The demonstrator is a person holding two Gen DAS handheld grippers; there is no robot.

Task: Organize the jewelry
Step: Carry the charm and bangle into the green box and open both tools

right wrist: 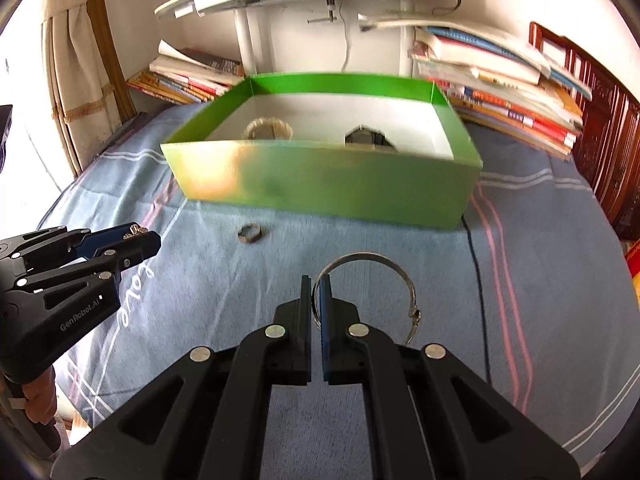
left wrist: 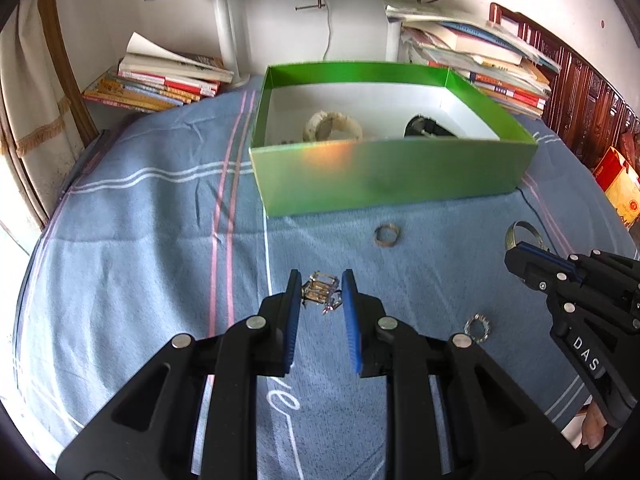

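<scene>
The right gripper point(right wrist: 316, 286) pinches one silver bangle point(right wrist: 384, 276) by its rim, the hoop standing on edge above the blue cloth point(right wrist: 540, 280) with its open ends to the right. The left gripper point(left wrist: 322, 286) has its pads closed against one glittery clip point(left wrist: 320, 292), whose long axis runs across between them. One plain ring point(left wrist: 386, 235) and one beaded ring point(left wrist: 477, 328) lie on the cloth, and the green box point(left wrist: 392, 172) beyond holds two pieces, a pale bracelet point(left wrist: 334, 125) and a dark watch point(left wrist: 428, 127).
</scene>
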